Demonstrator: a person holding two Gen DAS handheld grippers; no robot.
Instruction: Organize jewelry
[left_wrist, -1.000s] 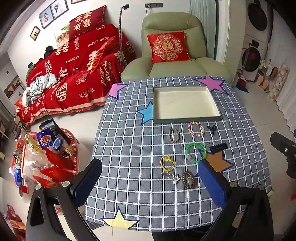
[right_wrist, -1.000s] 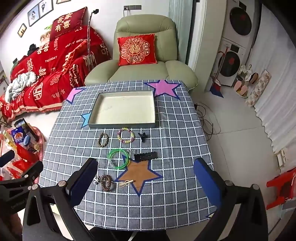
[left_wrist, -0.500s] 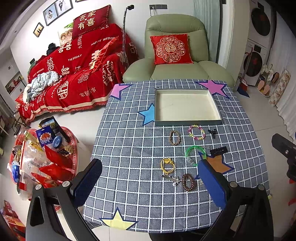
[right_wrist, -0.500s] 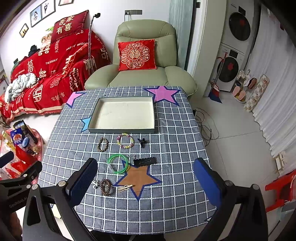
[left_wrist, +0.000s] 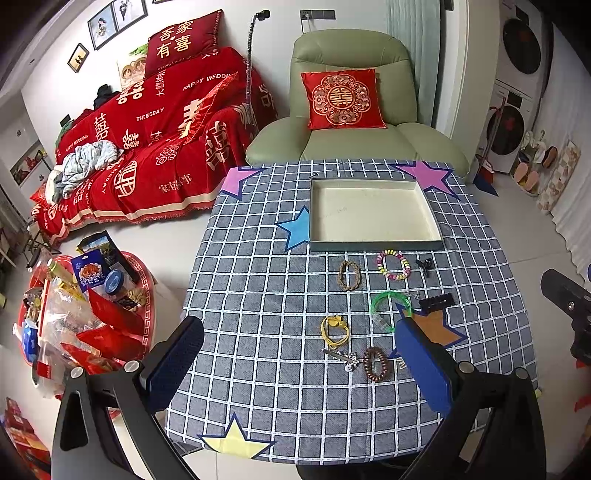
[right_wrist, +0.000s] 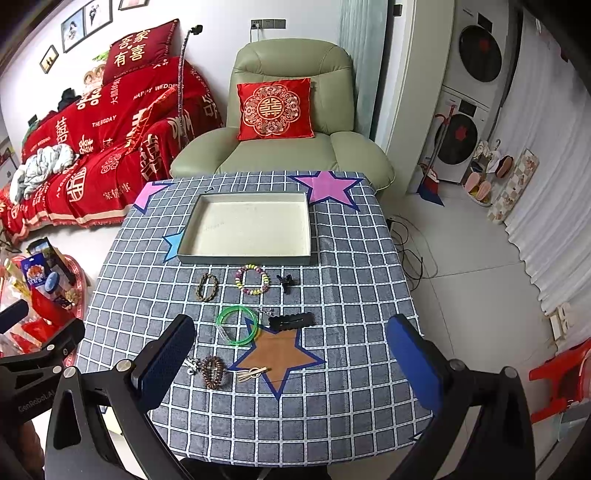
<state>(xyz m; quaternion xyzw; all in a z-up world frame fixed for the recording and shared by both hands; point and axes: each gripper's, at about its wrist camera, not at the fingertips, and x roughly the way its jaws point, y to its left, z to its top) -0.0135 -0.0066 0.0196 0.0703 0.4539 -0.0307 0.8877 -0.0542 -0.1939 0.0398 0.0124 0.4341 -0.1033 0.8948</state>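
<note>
A shallow empty tray (left_wrist: 373, 246) (right_wrist: 243, 259) stands at the far middle of the checked table. In front of it lie a brown bead bracelet (left_wrist: 349, 275) (right_wrist: 207, 287), a pastel bead bracelet (left_wrist: 393, 259) (right_wrist: 252, 279), a small black clip (left_wrist: 424, 264) (right_wrist: 286, 281), green bangles (left_wrist: 388, 304) (right_wrist: 238, 325), a black hair clip (left_wrist: 436, 301) (right_wrist: 290, 320), a yellow ring (left_wrist: 334, 330), a dark bead bracelet (left_wrist: 376, 363) (right_wrist: 212, 371) and a silver pin (left_wrist: 341, 357). My left gripper (left_wrist: 301, 365) and right gripper (right_wrist: 291, 363) hover open and empty above the near table edge.
A green armchair (left_wrist: 351, 122) with a red cushion stands behind the table. A red-covered sofa (left_wrist: 147, 147) is at the left. A red basket of snacks (left_wrist: 74, 317) sits on the floor at the left. Washing machines (right_wrist: 469, 110) stand at the right.
Both grippers have pulled back and risen slightly, so the table looks a little smaller and farther. Nothing on the table has moved.
</note>
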